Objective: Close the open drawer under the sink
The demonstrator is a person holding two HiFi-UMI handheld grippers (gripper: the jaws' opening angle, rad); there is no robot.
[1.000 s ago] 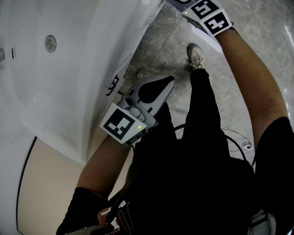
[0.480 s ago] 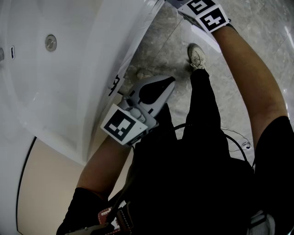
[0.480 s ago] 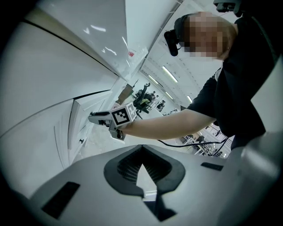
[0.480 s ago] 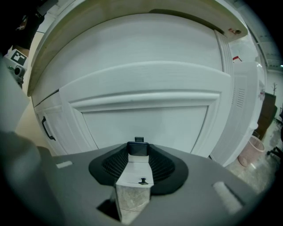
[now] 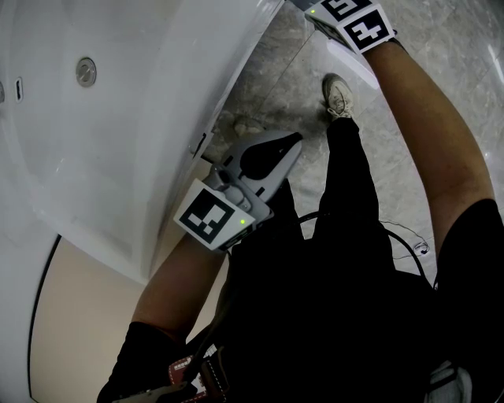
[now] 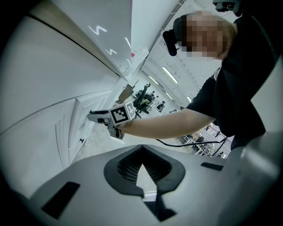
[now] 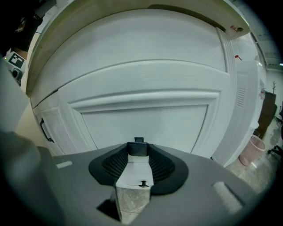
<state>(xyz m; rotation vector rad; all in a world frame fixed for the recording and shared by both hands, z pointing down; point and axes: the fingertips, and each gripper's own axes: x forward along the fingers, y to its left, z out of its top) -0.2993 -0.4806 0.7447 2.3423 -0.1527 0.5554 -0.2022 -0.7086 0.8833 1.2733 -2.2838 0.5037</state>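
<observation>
A white panelled cabinet front (image 7: 146, 119) under the sink (image 5: 118, 157) fills the right gripper view. My right gripper (image 7: 138, 149) is up against it, and a dark drawer handle (image 7: 138, 150) fills the gap between its tips. In the left gripper view the right gripper (image 6: 91, 116) reaches to the cabinet from the right. The head view shows only its marker cube (image 5: 356, 22), at the top edge. My left gripper (image 5: 293, 138) hangs beside the cabinet below the sink rim, shut and empty, with its tips (image 6: 141, 148) together.
Another black handle (image 7: 44, 130) sits on the neighbouring door, and one (image 5: 197, 146) shows near the left gripper. The person's leg and shoe (image 5: 337, 96) stand on the marbled floor (image 5: 441, 71). A pink bin (image 7: 252, 150) stands at the right.
The right gripper's marker cube has edged slightly toward the top of the head view. The left gripper holds still.
</observation>
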